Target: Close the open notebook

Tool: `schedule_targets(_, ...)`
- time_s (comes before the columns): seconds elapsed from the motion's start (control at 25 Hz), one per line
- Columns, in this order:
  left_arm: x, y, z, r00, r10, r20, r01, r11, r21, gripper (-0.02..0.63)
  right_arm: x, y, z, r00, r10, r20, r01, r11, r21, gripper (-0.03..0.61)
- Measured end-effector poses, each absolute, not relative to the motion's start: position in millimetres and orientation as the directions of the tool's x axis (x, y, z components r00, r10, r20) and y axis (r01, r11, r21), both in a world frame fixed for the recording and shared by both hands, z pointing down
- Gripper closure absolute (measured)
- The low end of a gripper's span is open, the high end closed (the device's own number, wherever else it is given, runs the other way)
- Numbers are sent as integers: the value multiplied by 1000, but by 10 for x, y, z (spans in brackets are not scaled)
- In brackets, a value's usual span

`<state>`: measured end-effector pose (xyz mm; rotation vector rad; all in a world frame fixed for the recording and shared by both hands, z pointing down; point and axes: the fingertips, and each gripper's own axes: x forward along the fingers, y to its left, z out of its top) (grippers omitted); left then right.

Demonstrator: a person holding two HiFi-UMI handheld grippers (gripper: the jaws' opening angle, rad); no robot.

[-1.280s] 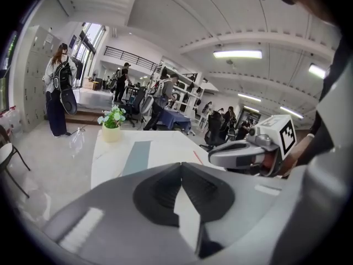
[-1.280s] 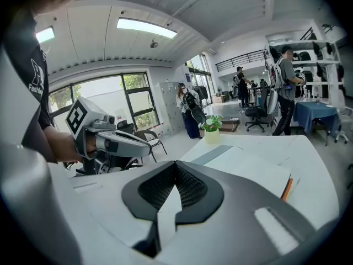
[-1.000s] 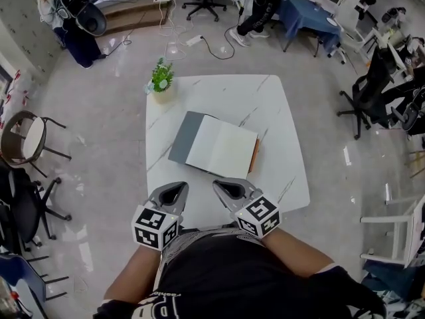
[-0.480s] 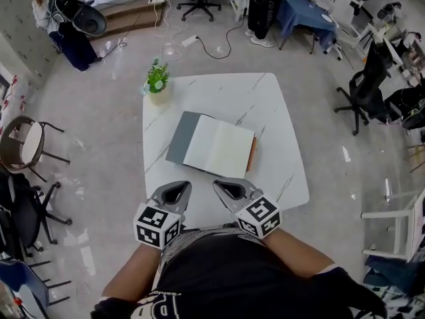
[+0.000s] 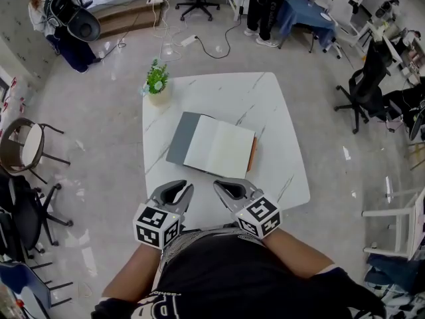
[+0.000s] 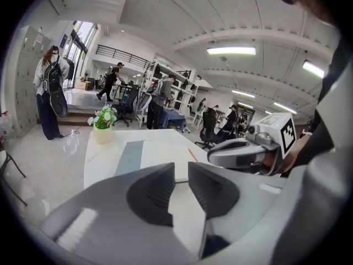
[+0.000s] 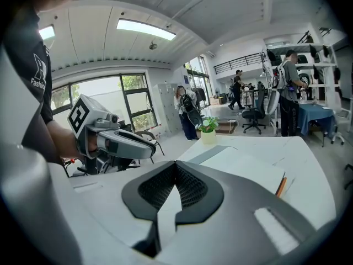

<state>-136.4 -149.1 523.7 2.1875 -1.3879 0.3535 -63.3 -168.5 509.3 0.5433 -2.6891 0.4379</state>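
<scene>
The notebook [image 5: 219, 148] lay open mid-bench [image 5: 265, 105], just beyond both grippers. It looked light, with floppy pages and a stiffer grey cover, and I'd have taken that cover's outer edge. The left gripper [image 5: 178, 186] stood narrowly apart and the right gripper [image 5: 224, 185] was closed on nothing. A pot [image 5: 159, 97] held a small plant.

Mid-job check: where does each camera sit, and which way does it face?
Head view: on the person's head, facing steeply down at the table and open notebook; left gripper, right gripper and torso show.
Left gripper view: on the left gripper, facing along its slightly parted fingers across the table; right gripper at right.
Right gripper view: on the right gripper, along its closed fingers; left gripper at left.
Shared: notebook and potted plant.
</scene>
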Motion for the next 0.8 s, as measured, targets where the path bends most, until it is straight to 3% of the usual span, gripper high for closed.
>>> schedule_targets(0.8,-1545,-1583,5301,405,-779,479,-909,-283,307,479,-643,-1729,5149,-860,-306,409,-424,874,-238,578)
